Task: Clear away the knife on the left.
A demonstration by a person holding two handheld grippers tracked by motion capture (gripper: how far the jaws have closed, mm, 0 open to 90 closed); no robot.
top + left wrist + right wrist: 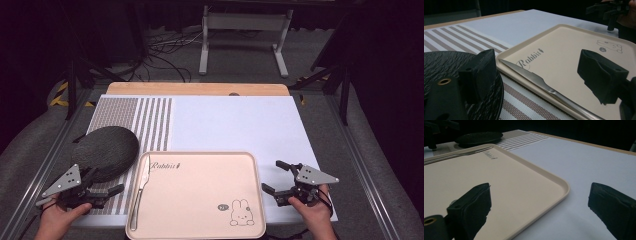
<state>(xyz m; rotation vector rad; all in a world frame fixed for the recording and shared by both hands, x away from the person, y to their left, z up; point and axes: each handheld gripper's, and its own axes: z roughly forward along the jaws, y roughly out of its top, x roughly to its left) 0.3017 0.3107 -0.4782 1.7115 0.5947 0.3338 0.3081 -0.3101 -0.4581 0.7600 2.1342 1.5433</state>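
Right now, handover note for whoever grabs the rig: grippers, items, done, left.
Left gripper: open, holding nothing, at the tray's left edge, jaws either side of the knife in the left gripper view.
Right gripper: open, holding nothing, at the tray's right edge.
Knife: lies along the left rim of the beige tray, tip pointing away from the person.
Dark plate: on the striped mat, left of the tray, touching neither gripper.
Done: nothing gripped or lifted.
Left: probably grasp the knife with the left gripper.

A knife (141, 186) lies along the tray's (210, 200) left edge, apparently on its rim, the plate (106, 151) just left.
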